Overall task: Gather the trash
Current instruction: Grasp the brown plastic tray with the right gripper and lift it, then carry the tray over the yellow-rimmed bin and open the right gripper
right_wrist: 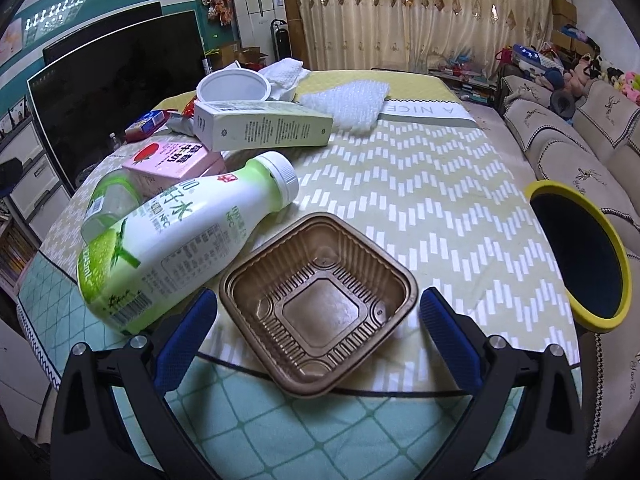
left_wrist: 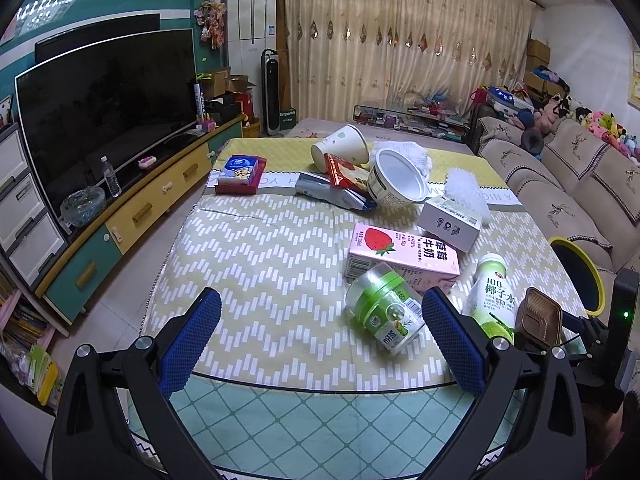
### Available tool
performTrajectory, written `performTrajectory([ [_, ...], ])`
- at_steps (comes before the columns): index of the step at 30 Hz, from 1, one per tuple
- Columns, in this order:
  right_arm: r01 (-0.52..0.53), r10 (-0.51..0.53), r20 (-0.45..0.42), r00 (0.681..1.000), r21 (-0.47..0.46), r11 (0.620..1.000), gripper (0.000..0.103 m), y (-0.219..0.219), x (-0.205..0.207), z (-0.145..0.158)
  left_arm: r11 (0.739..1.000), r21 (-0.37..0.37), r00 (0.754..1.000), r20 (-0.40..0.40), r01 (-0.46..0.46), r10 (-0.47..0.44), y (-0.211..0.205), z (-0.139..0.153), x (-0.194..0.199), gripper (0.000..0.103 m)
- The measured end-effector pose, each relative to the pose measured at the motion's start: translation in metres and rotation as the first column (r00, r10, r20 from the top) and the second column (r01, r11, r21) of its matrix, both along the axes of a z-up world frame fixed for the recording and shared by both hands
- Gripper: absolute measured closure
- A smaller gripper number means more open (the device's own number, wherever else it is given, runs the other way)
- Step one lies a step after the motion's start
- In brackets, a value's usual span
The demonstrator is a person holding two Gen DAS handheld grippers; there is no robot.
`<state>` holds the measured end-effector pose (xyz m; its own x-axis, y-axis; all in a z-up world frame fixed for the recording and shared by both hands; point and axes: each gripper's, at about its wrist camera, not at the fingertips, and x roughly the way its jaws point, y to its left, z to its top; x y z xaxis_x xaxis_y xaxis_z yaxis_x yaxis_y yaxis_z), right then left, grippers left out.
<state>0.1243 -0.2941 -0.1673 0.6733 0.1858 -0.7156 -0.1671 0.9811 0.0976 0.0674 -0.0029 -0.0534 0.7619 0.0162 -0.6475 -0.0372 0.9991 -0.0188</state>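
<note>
Trash lies scattered on a table with a yellow zigzag cloth (left_wrist: 256, 248). A brown plastic tray (right_wrist: 318, 304) rests between the fingers of my open right gripper (right_wrist: 318, 332), which does not touch it. A coconut water bottle (right_wrist: 180, 240) lies on its side just left of the tray. My left gripper (left_wrist: 320, 340) is open over bare cloth, with a green-lidded jar (left_wrist: 386, 306) near its right finger. The brown plastic tray (left_wrist: 538, 316) also shows at the right of the left wrist view. A yellow-rimmed bin (right_wrist: 580, 252) stands at the table's right edge.
Further back lie a pink strawberry milk carton (left_wrist: 400, 256), a white box (left_wrist: 450, 222), a white tub (left_wrist: 396, 178), a paper cup (left_wrist: 340, 146), snack wrappers (left_wrist: 336, 184) and a red packet (left_wrist: 240, 174). A TV cabinet (left_wrist: 132, 216) runs left; a sofa (left_wrist: 560, 184) right.
</note>
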Motion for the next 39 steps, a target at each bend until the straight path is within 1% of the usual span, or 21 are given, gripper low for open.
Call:
performTrajectory([
  [1,0.001,-0.001,0.003,1.0,0.001,1.0,0.011,0.0,0.0,0.001,1.0,0.0,1.0,-0.001,0.001,-0.001,-0.001,0.0,0.0,0.004],
  [2,0.001,-0.001,0.002,1.0,0.004,1.0,0.02,0.0,0.001,0.001,1.0,-0.001,1.0,-0.003,0.002,-0.002,-0.001,-0.001,0.001,0.004],
  [3,0.001,-0.001,-0.004,1.0,0.005,1.0,0.025,-0.001,0.002,0.0,1.0,-0.001,1.0,-0.005,0.004,-0.004,-0.002,-0.002,0.002,0.004],
  [9,0.001,-0.002,0.015,1.0,0.039,0.999,0.026,-0.005,-0.001,0.006,1.0,-0.002,1.0,-0.011,0.009,-0.009,-0.005,-0.004,0.004,0.004],
  [13,0.002,-0.005,0.044,0.999,0.066,0.998,0.026,-0.016,-0.004,0.021,1.0,-0.003,1.0,-0.005,0.019,-0.019,-0.006,-0.002,0.004,0.004],
  [17,0.061,-0.065,0.073,0.995,0.056,0.997,0.026,-0.05,0.003,0.041,0.999,-0.013,0.999,-0.003,0.034,-0.034,-0.009,-0.002,0.006,0.004],
  [19,0.122,-0.125,0.071,0.99,0.038,0.992,0.026,-0.078,0.012,0.048,0.999,-0.019,0.999,-0.005,0.041,-0.041,-0.011,-0.003,0.009,0.004],
  [22,0.209,-0.21,0.051,0.976,0.02,0.978,0.025,-0.118,0.027,0.047,0.998,-0.031,0.998,-0.012,0.06,-0.061,-0.016,-0.004,0.013,0.004],
  [24,0.278,-0.279,0.008,0.96,0.028,0.96,0.025,-0.155,0.043,0.041,0.996,-0.04,0.997,-0.019,0.075,-0.076,-0.022,-0.005,0.017,0.004],
  [25,0.298,-0.298,-0.006,0.954,0.03,0.954,0.025,-0.165,0.048,0.038,0.995,-0.043,0.996,-0.024,0.086,-0.087,-0.026,-0.006,0.019,0.004],
  [28,0.379,-0.377,-0.077,0.923,0.013,0.925,0.025,-0.207,0.073,0.017,0.993,-0.041,0.993,-0.036,0.111,-0.113,-0.039,-0.009,0.027,0.004],
  [30,0.415,-0.412,-0.117,0.903,-0.004,0.91,0.025,-0.225,0.087,0.002,0.991,-0.043,0.991,-0.042,0.127,-0.129,-0.047,-0.01,0.031,0.004],
  [33,0.457,-0.455,-0.177,0.873,-0.028,0.889,0.025,-0.249,0.105,-0.022,0.988,-0.042,0.987,-0.056,0.148,-0.15,-0.059,-0.013,0.039,0.004],
  [37,0.488,-0.486,-0.231,0.843,-0.051,0.871,0.024,-0.265,0.117,-0.044,0.987,-0.044,0.984,-0.081,0.157,-0.16,-0.068,-0.018,0.05,0.004],
  [38,0.493,-0.491,-0.236,0.839,-0.052,0.868,0.024,-0.268,0.118,-0.047,0.987,-0.046,0.984,-0.086,0.156,-0.159,-0.068,-0.019,0.052,0.004],
  [39,0.498,-0.496,-0.238,0.835,-0.055,0.865,0.02,-0.27,0.12,-0.049,0.987,-0.048,0.984,-0.089,0.153,-0.157,-0.068,-0.02,0.054,0.004],
])
